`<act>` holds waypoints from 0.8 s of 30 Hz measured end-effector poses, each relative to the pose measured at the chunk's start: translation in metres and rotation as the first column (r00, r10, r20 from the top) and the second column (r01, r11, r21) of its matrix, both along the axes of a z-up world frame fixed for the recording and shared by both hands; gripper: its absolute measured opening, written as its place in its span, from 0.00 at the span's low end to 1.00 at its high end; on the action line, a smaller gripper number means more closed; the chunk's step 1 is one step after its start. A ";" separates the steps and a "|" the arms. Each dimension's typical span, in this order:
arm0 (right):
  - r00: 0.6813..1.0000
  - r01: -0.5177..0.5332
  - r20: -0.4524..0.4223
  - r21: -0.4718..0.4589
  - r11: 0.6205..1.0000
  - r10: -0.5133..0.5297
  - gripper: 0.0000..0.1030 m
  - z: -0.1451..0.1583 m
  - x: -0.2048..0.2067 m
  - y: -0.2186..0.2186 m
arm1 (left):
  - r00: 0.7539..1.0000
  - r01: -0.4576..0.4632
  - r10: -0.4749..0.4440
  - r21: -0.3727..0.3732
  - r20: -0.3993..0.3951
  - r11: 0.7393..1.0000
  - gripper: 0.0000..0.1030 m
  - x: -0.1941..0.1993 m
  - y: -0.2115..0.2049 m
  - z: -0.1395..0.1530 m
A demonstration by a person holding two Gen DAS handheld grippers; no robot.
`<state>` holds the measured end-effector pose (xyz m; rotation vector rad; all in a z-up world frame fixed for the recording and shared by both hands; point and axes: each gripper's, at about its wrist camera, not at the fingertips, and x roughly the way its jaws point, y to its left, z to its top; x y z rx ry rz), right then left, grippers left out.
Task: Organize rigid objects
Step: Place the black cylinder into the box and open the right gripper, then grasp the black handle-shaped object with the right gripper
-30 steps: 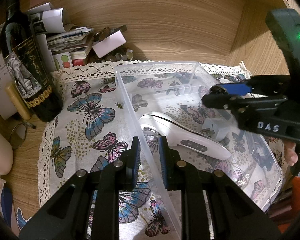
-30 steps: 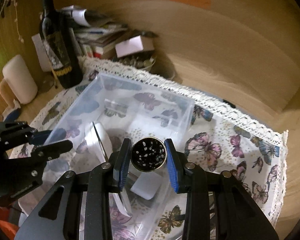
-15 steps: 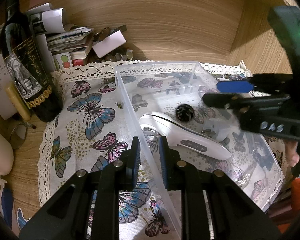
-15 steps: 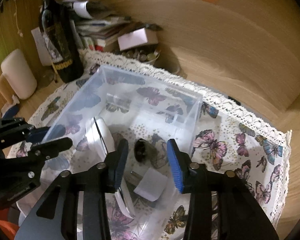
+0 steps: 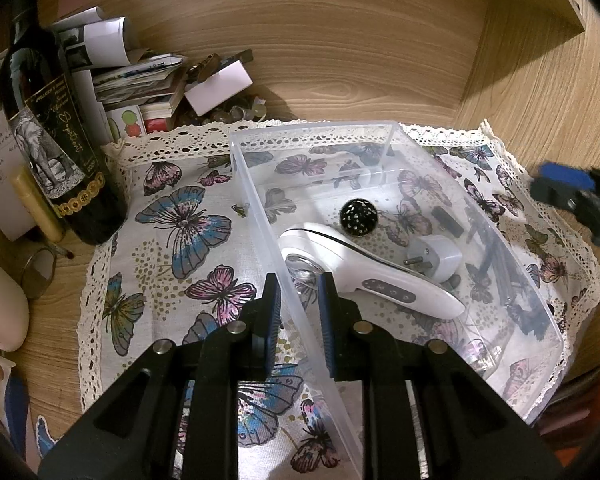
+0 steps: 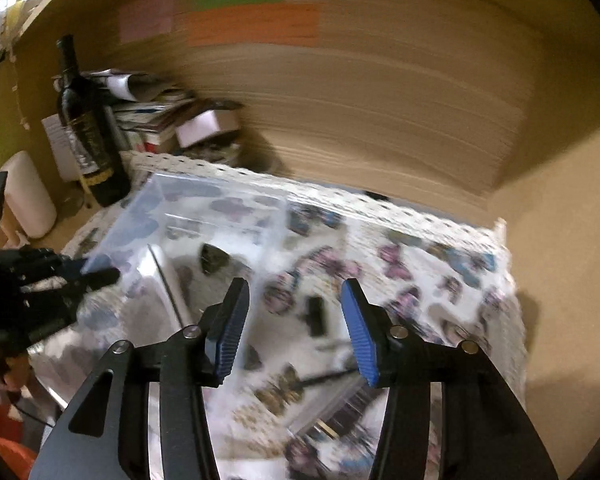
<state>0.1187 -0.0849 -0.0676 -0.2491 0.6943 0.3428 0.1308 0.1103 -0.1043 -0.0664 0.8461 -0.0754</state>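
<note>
A clear plastic bin [image 5: 256, 208] stands on a butterfly cloth [image 5: 188, 240]. In it lie a black speckled round object [image 5: 358, 216], a white handheld device [image 5: 364, 272], a white plug adapter [image 5: 436, 258] and a small black piece [image 5: 446, 220]. My left gripper [image 5: 298, 316] is shut on the bin's near left wall. My right gripper [image 6: 296, 328] is open and empty, above the bin's right side; it shows at the right edge of the left wrist view [image 5: 572, 196]. The right wrist view is blurred; the bin [image 6: 204, 216] and the round object [image 6: 214, 258] show there.
A dark wine bottle [image 5: 56, 148] stands at the left, with a stack of papers and a small box [image 5: 216, 88] behind the cloth. A white mug [image 5: 0, 304] sits at far left. Wooden walls close the back and right. Dark items lie on the cloth right of the bin [image 6: 314, 316].
My right gripper opened and dropped the black speckled round object into the bin, then pulled away to the right. My left gripper has stayed clamped on the bin wall.
</note>
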 end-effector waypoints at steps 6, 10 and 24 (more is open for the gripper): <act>0.994 0.104 -0.042 -0.001 0.995 -0.104 0.50 -0.020 -0.018 -0.039 | 1.000 -0.003 0.003 0.002 -0.003 1.000 0.18 0.000 0.000 0.000; 0.984 0.158 -0.082 0.007 0.987 -0.157 0.72 -0.043 -0.030 -0.053 | 1.000 -0.003 0.003 0.005 -0.003 1.000 0.18 -0.001 -0.001 0.000; 0.950 0.233 -0.223 0.046 0.971 -0.217 0.72 -0.100 -0.050 -0.060 | 1.000 0.001 -0.001 0.015 -0.005 1.000 0.18 -0.003 -0.003 0.002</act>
